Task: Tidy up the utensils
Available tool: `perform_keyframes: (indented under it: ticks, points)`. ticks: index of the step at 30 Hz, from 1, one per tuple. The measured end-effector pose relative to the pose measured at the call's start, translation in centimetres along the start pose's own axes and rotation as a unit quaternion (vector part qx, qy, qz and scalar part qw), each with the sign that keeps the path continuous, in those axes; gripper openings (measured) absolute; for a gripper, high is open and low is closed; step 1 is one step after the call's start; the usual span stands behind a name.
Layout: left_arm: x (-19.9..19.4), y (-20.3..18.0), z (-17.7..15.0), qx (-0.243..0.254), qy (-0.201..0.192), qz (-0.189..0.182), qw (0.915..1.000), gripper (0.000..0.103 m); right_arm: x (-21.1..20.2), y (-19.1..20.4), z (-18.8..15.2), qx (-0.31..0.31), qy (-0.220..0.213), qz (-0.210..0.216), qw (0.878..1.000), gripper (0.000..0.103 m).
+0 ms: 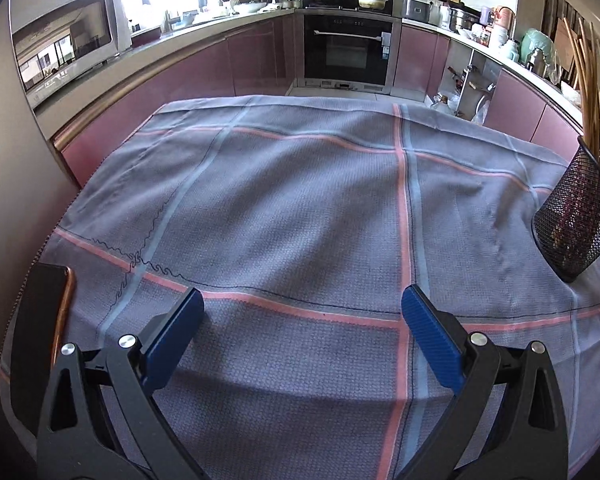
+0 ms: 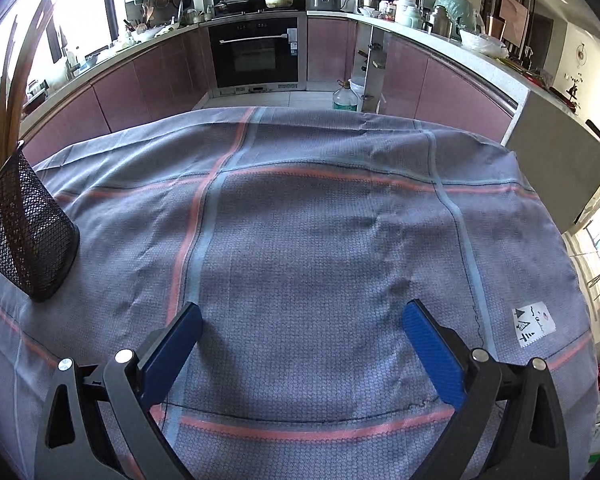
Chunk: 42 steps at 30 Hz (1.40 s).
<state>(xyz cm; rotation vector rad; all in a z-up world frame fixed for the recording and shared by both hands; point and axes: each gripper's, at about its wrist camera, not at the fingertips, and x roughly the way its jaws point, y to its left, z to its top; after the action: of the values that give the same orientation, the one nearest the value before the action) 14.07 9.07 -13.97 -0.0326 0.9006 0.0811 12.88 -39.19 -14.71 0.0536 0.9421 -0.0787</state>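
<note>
A black mesh holder (image 1: 576, 216) stands on the cloth at the far right of the left wrist view, with several brown wooden utensils (image 1: 594, 92) sticking up out of it. The same mesh holder (image 2: 24, 232) appears at the far left of the right wrist view, and its wooden utensils (image 2: 14, 76) lean upward. My left gripper (image 1: 302, 300) is open over bare cloth, well left of the holder. My right gripper (image 2: 302, 318) is open too, with nothing between its blue pads, to the right of the holder.
A grey cloth with pink and blue stripes (image 1: 300, 208) covers the table. A dark phone with a copper edge (image 1: 46, 328) lies at the near left. A white label (image 2: 534, 324) sits on the cloth. Kitchen cabinets and an oven (image 1: 346, 50) lie beyond the table's far edge.
</note>
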Motion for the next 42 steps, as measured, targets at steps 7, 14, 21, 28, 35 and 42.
perform_keyframes:
  ticks: [7,14,21,28,35,42]
  points:
    - [1.0,-0.7,0.1,0.007,0.018,0.005,0.9998,0.097,0.0,0.0,0.0,0.0,0.0,0.0,1.0,0.097]
    - [1.1,-0.9,0.1,0.004,0.019,0.004,0.9998,0.097,0.0,0.0,0.0,0.0,0.0,0.0,1.0,0.097]
    - [1.1,-0.9,0.2,0.004,0.019,0.002,0.9998,0.097,0.0,0.0,0.1,0.0,0.0,-0.001,1.0,0.097]
    - [1.1,-1.0,0.1,0.002,0.017,-0.002,0.9998,0.097,0.0,0.0,0.0,0.001,0.0,-0.001,1.0,0.097]
    - [1.1,-1.0,0.0,0.002,0.018,-0.001,0.9998,0.097,0.0,0.0,0.0,0.001,0.0,-0.001,1.0,0.097]
    - [1.0,-1.0,0.0,0.004,0.018,0.001,0.9998,0.097,0.0,-0.1,0.0,0.001,0.0,-0.001,1.0,0.097]
